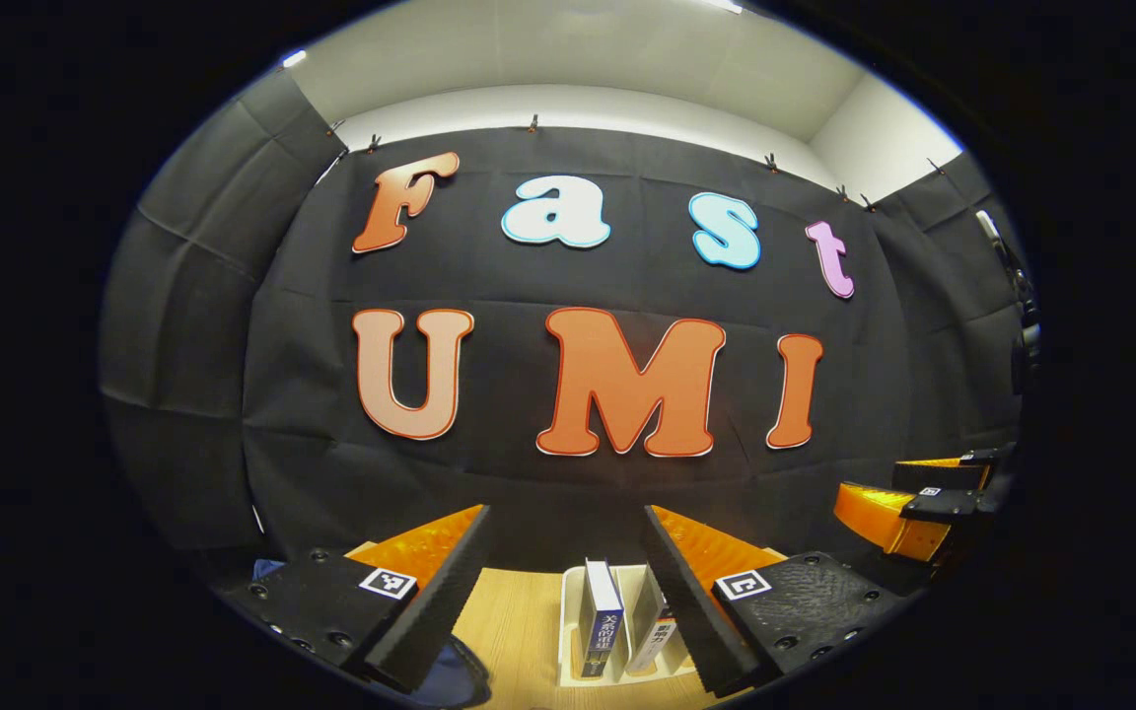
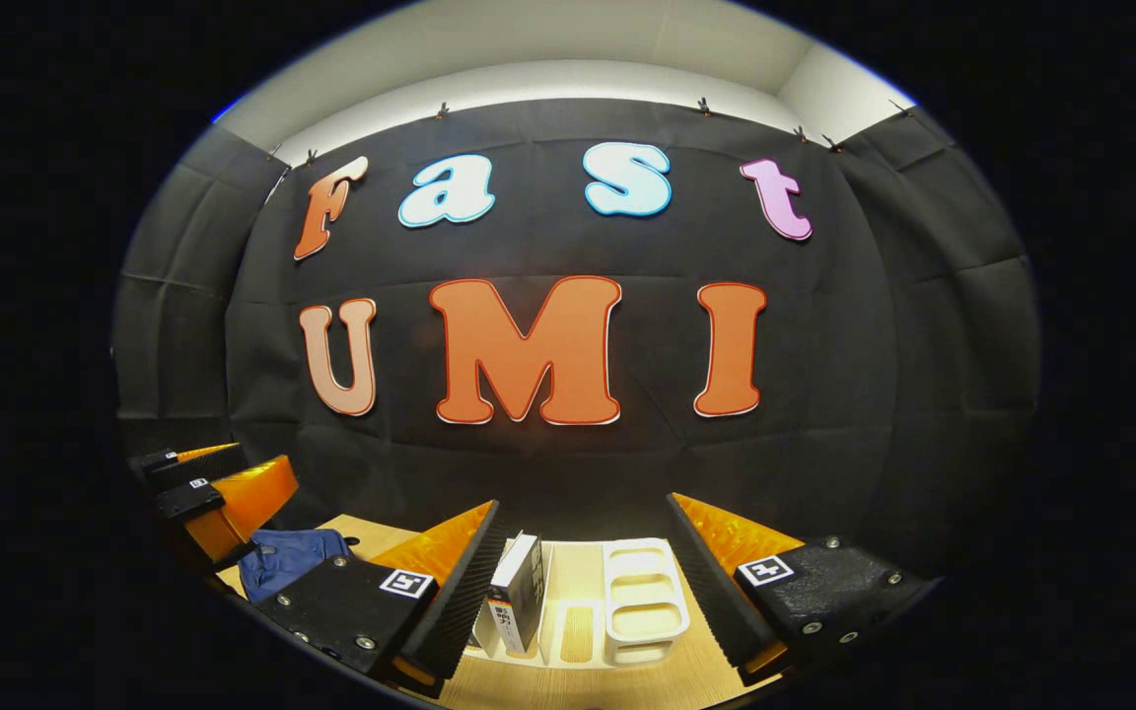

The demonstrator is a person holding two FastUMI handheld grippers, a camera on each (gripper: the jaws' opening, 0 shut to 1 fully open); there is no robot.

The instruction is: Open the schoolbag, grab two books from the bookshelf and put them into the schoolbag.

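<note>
A light wooden table [image 2: 617, 690] carries a soft blue fabric schoolbag [image 2: 284, 558] at its left and a white plastic slotted bookshelf [image 2: 639, 603] holding upright dark-covered books [image 1: 601, 619]. The left gripper [image 1: 568, 582] and right gripper [image 2: 583, 582] hover with jaws spread wide, released; the books stand between the left jaws, the bookshelf between the right, untouched.

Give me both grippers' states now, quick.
Left gripper: open, holding nothing, above the white book rack with its books.
Right gripper: open, holding nothing, over the same rack.
</note>
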